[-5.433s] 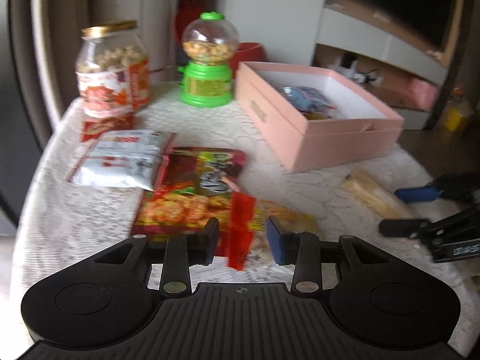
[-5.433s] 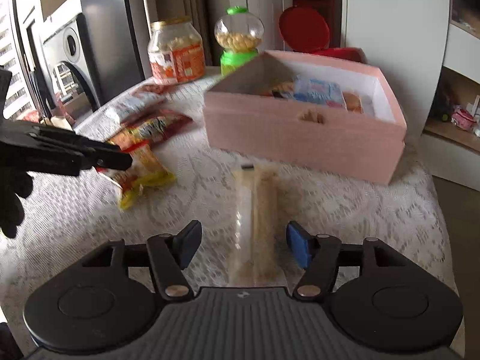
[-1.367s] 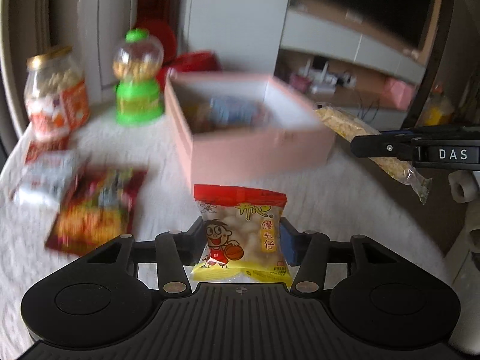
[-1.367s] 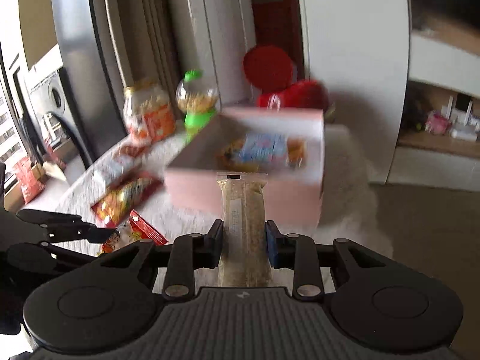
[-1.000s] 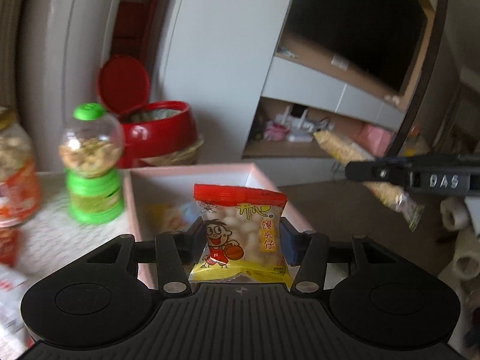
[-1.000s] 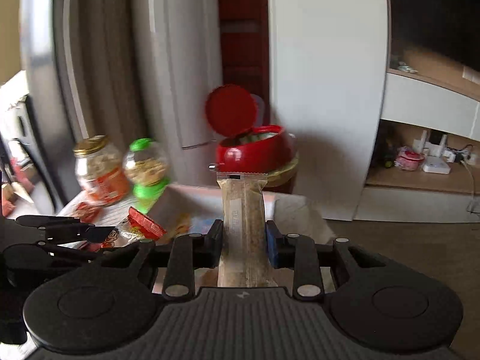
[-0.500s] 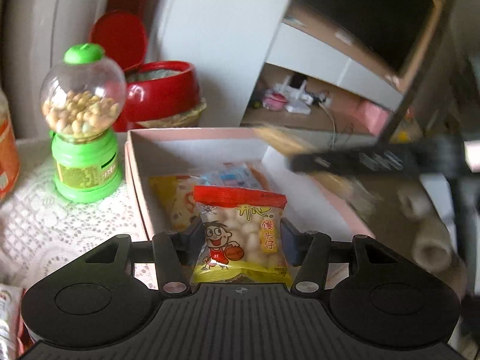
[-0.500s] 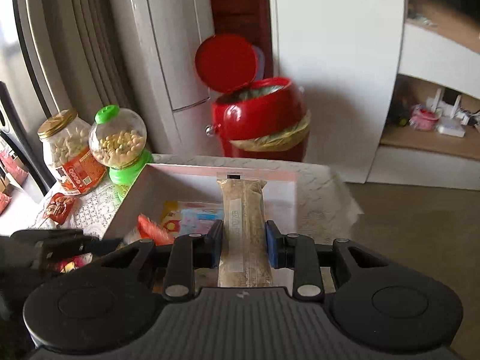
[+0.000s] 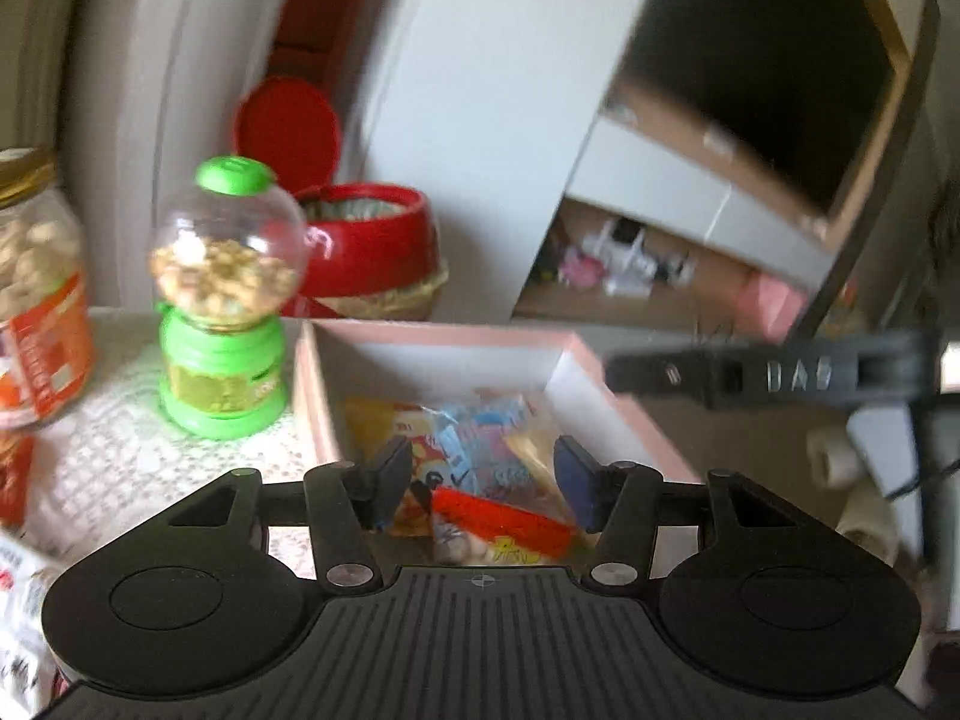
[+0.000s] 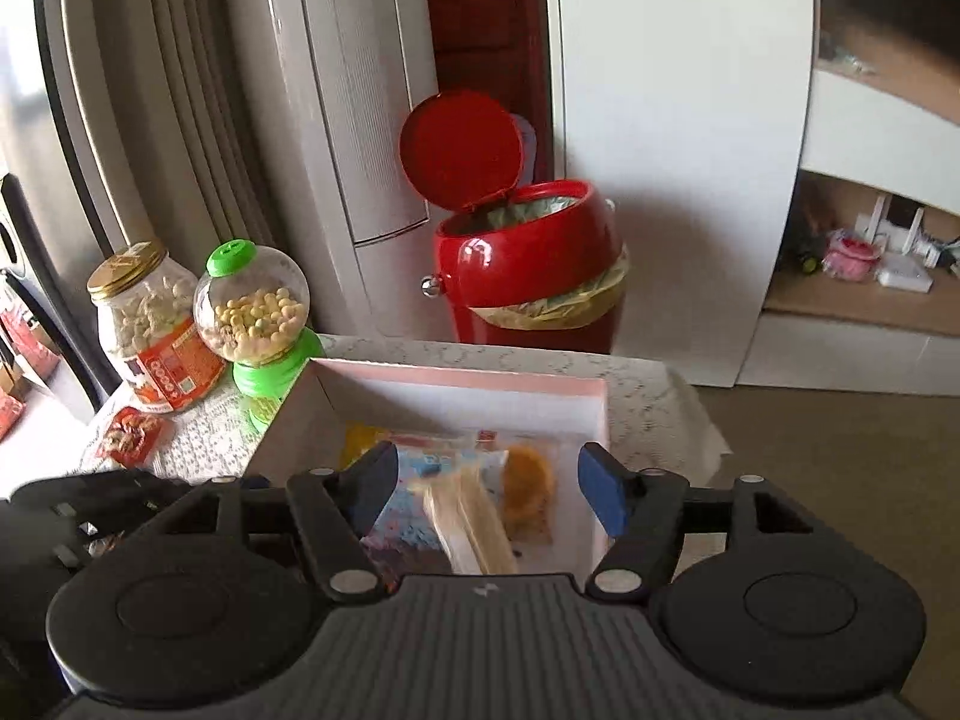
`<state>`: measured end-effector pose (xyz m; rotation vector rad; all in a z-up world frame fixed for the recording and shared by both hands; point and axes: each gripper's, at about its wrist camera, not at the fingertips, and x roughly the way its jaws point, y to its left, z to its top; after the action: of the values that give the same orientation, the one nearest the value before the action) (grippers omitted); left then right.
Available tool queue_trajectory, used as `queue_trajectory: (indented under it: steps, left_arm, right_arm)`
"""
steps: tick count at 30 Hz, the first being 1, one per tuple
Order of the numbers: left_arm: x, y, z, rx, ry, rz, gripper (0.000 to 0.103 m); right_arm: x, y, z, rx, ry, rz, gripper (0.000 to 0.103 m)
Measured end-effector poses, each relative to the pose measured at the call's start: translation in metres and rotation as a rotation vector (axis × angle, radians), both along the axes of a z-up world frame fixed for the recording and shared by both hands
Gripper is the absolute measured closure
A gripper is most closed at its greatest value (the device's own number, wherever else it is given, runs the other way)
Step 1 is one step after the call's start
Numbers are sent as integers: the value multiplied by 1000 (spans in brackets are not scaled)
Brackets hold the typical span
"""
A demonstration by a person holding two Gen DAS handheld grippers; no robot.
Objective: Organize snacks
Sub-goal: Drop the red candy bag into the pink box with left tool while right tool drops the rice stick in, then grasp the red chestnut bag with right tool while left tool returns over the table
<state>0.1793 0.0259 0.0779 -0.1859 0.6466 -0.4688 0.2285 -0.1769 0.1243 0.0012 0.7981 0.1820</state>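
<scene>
A pink box [image 9: 624,414] with a white inside stands on the lace-covered table and holds several snack packets; it also shows in the right wrist view [image 10: 456,375]. My left gripper [image 9: 483,483] is open above the box, and the red-and-yellow snack bag [image 9: 498,531] lies loose below it among the packets. My right gripper [image 10: 489,489] is open above the box, and the long beige cracker pack [image 10: 468,525] lies tilted in the box under it. The right gripper also shows in the left wrist view [image 9: 774,372], over the box's right side.
A green gumball-style dispenser [image 9: 225,300] and a glass jar with an orange label [image 9: 36,294] stand left of the box. A small red packet [image 10: 129,432] lies on the table. A red bin [image 10: 528,258] with its lid up stands behind the table.
Both grippers have opened over the box. The snack bag has dropped from the left gripper and the cracker pack from the right gripper into the box.
</scene>
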Motion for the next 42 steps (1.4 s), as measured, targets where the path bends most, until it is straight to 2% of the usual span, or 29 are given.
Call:
queue_trajectory:
  steps: [5,8,14,19,24,27,31,32,33,38,41,42]
  left_arm:
    - [-37,67,4,-51,-44,167,45]
    - [-64,112,-4,-35,-53,304,45]
    - [-111,178,-39,-6,-47,533,45]
    - [-118,195,-59,-35,9,550,48]
    - [-126,204,-53,-36,31,534,48]
    - [-134,217,-51,-71,45,519,48]
    - [-144,236,-48,-107,54,527,48]
    - [-146,239,-47,-114,56,533,48]
    - [-147,243,-47,-118,57,540,48]
    - [-147,254,-49,-148,59,571,48]
    - [-148,255,-50,-163,62,582,48]
    - [-147,254,-50,-164,65,579,48]
  right_arm:
    - [-12,8,0,-28,4,15,36]
    - [-19,26,0,-27,15,57,36]
    - [-30,100,2,-12,33,218,32]
    - [-29,170,-8,39,121,328,31]
    - [-26,234,-29,-41,110,456,28]
    - [-17,266,-45,-106,84,532,28]
    - [-5,295,-64,-148,94,619,28]
    - [-2,300,-69,-160,111,631,26]
    - [2,305,-74,-164,132,641,20]
    - [7,307,-81,-53,249,636,20]
    - [-8,305,-80,-50,267,643,38]
    - [-15,302,-78,-45,280,663,41]
